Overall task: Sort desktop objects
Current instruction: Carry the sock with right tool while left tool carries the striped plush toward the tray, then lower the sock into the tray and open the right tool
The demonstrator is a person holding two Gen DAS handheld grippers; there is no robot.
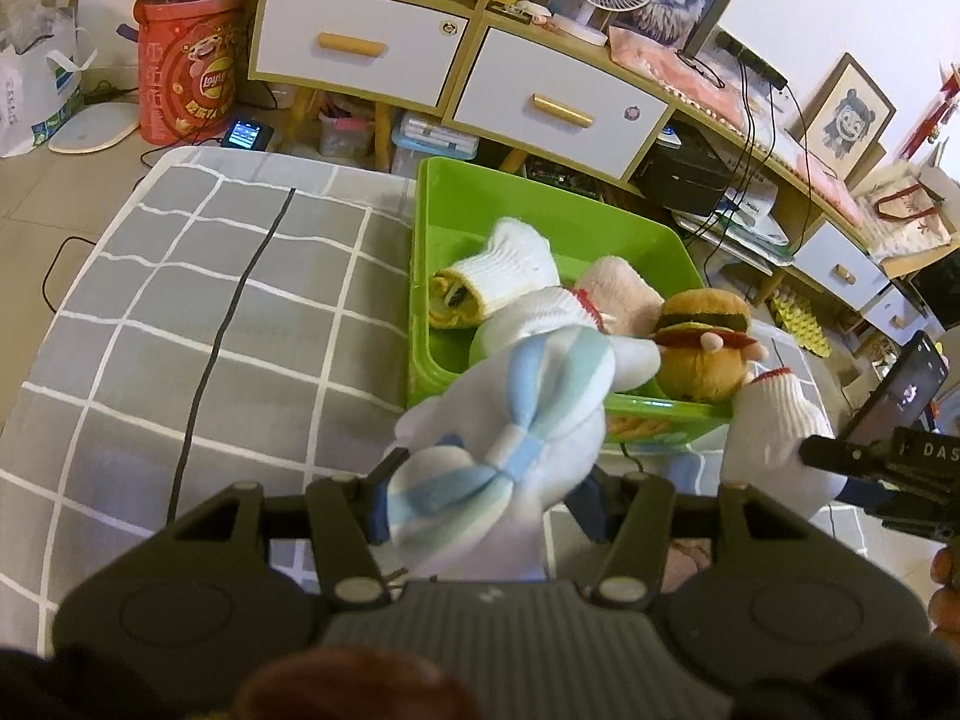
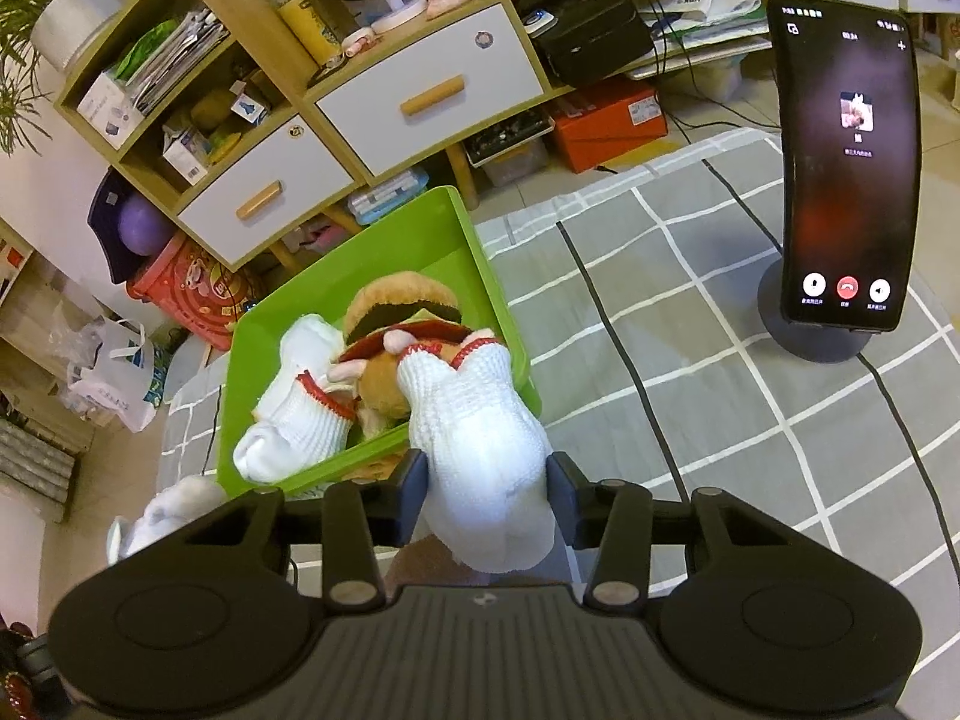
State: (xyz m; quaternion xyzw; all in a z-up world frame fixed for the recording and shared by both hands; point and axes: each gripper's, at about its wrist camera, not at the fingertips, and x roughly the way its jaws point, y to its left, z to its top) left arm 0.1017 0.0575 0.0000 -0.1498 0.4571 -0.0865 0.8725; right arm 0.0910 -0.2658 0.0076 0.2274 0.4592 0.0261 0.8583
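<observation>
While each gripper clamps one toy: left gripper point(image 1: 486, 498) bow plush point(image 1: 510, 438), right gripper point(image 2: 489, 501) white glove point(image 2: 480, 420); one green bin point(image 1: 540, 222).

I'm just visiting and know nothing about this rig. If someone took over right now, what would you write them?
Left gripper: shut on a white plush with a blue striped bow, held at the green bin's near edge.
Right gripper: shut on a white knit glove, also at the bin's near edge.
Already in the bin: burger plush, another white glove.
Left to do: release both items into the bin.
</observation>
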